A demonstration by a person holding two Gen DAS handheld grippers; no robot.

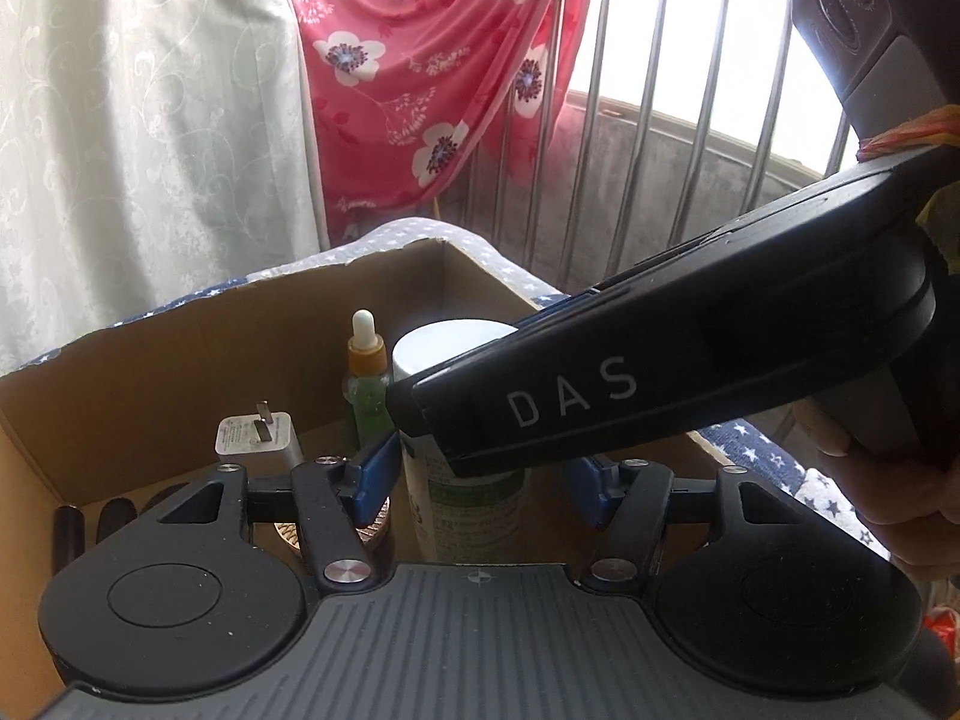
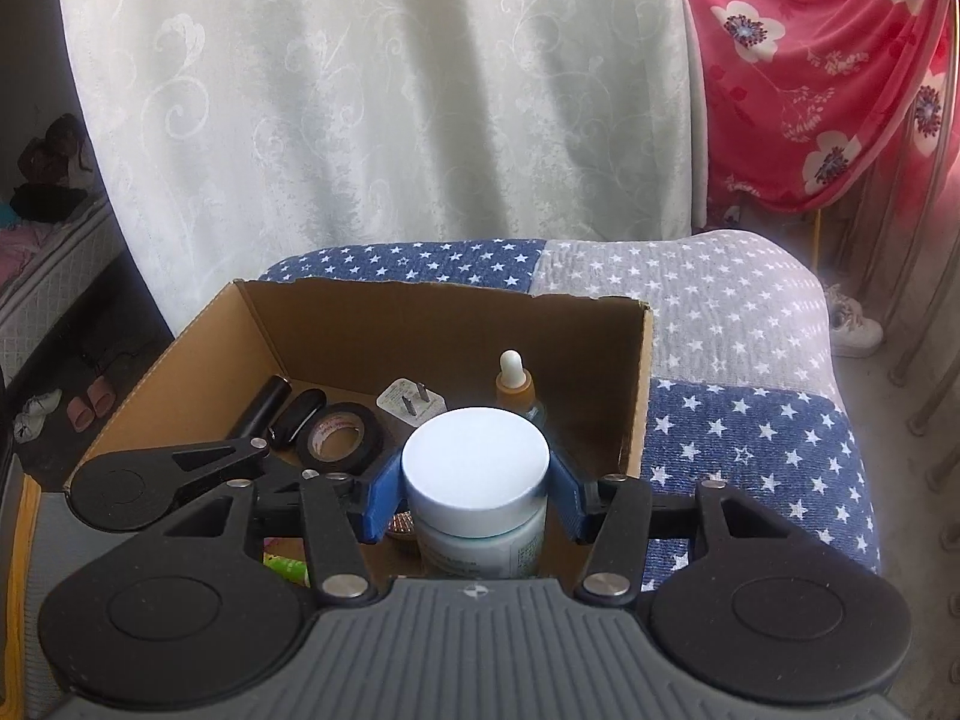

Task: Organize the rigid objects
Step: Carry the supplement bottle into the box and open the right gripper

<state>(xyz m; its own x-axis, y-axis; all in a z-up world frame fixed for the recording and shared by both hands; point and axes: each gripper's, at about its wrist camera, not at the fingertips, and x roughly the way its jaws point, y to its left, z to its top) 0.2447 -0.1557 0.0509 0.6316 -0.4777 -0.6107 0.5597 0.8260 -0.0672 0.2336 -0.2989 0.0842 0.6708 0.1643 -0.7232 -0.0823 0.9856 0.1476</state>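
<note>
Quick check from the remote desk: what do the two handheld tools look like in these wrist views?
Both match: a grey ribbed body, black linkage arms with silver rivets and round black discs, and blue finger pads. That goes for the left tool and the right tool. In the left wrist view, the right one's black housing reads "DAS" in white.
</note>
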